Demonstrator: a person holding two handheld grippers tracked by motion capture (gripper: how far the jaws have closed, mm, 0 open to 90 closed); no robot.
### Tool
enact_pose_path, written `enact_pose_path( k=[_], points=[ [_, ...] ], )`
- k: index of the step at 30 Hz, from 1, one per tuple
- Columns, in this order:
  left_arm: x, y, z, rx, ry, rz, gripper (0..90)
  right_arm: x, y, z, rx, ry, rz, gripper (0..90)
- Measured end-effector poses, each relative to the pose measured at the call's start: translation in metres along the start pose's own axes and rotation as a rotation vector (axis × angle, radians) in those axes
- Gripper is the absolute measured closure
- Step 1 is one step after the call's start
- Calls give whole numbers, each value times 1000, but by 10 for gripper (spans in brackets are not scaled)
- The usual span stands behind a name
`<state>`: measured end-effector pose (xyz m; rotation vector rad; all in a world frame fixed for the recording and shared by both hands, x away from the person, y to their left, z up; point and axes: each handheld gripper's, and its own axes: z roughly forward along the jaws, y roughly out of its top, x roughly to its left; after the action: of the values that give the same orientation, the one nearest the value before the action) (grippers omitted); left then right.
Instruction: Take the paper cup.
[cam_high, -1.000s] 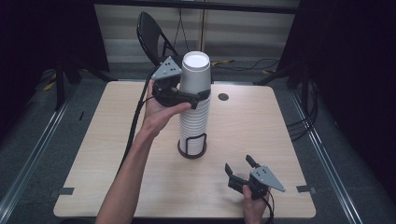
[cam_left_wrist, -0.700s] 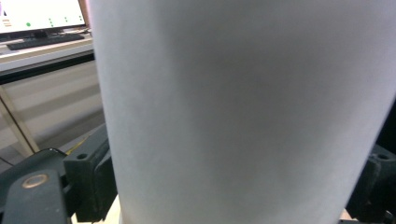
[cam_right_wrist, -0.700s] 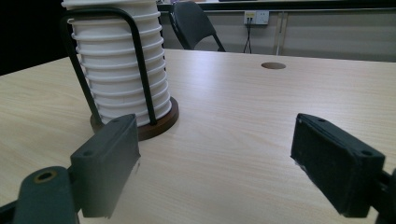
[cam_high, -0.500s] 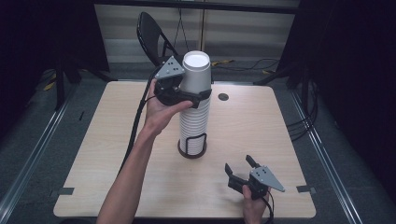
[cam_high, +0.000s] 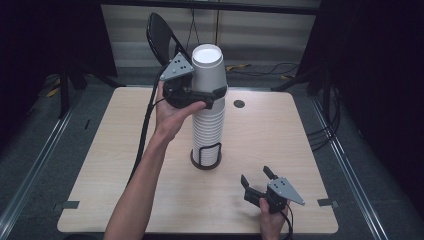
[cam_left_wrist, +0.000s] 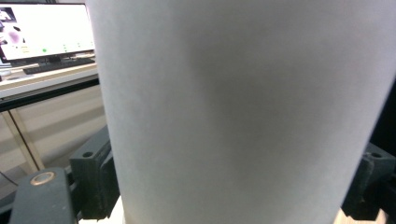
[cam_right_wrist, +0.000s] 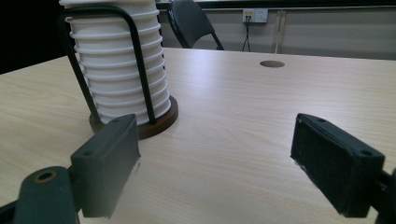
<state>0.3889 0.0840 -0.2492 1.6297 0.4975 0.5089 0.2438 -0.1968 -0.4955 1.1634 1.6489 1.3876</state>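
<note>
A tall stack of white paper cups stands upside down in a black wire holder at the middle of the wooden table. My left gripper is shut on the top cup, with one jaw on each side near its lower rim. The left gripper view has that cup's white wall close up between the two jaws. My right gripper is held low over the table's front right, open and holding nothing. From the right gripper view, the stack and the holder lie ahead to the left of the right gripper.
A round cable hole sits in the table's far right part. Behind the table's far edge is a black folding chair. The left gripper's cable hangs along the forearm. A monitor shows at the left gripper view's upper left.
My left gripper has risen a little with the top cup in it. The right gripper has stayed where it was.
</note>
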Motion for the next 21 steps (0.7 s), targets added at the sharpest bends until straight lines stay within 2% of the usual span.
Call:
enact_pose_path(
  k=[2, 4, 12, 17, 21],
  points=[
    [-2, 3, -1, -12, 5, 22, 138, 0, 0, 1, 8, -1, -2, 149],
    [-2, 4, -1, -12, 6, 22, 139, 0, 0, 1, 8, -2, -2, 149],
    [-3, 13, -4, -57, 14, 0, 141, 0, 0, 0, 9, 1, 0, 157],
    [-5, 16, -6, -81, 11, 5, 142, 0, 0, 0, 9, 3, -1, 157],
    [-4, 18, -8, -109, 14, -17, 142, 0, 0, 1, 11, 0, -1, 158]
  ],
)
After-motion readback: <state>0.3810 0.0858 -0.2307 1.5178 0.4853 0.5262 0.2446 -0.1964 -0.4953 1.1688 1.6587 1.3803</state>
